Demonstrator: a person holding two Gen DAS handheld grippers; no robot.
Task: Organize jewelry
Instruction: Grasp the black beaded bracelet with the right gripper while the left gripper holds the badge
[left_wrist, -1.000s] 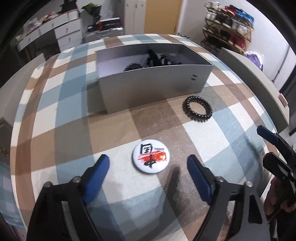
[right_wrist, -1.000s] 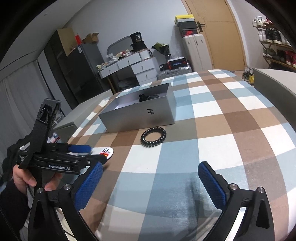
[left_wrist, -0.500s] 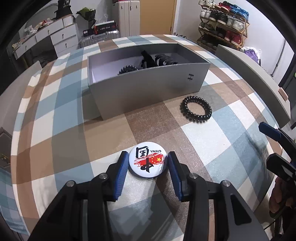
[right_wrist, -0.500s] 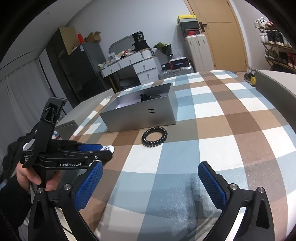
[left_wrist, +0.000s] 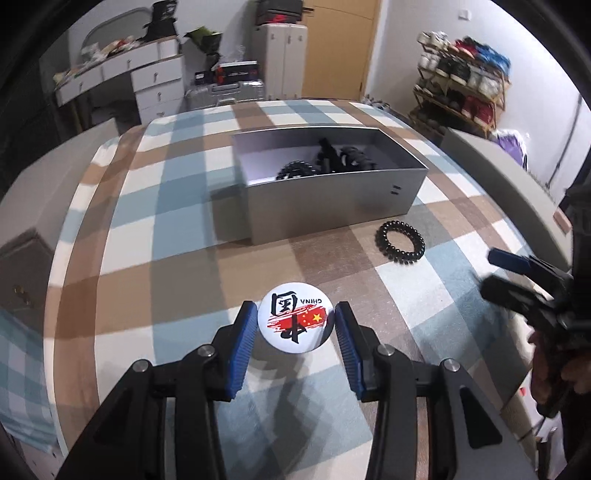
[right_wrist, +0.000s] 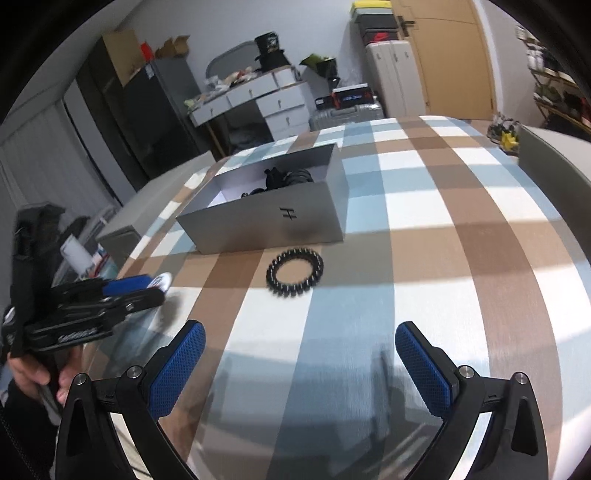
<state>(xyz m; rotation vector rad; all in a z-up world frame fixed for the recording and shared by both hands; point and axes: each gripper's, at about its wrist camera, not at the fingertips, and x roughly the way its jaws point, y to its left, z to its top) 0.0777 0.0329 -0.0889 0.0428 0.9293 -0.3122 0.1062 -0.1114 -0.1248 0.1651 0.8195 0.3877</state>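
Jewelry sorting centres on the round badge (left_wrist: 295, 318), pinched edge-on by the left gripper (left_wrist: 295, 334) whose jaws have just closed, ready for the grey box (left_wrist: 332, 199) at twelve o'clock. Right gripper (right_wrist: 300, 363) gapes empty, facing the black coil bracelet (right_wrist: 294, 273).

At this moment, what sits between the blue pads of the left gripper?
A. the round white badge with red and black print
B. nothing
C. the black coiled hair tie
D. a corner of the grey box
A: in the left wrist view the left gripper is closed on the round white badge, a pad against each edge, while the black coiled hair tie lies apart on the cloth near the grey box.
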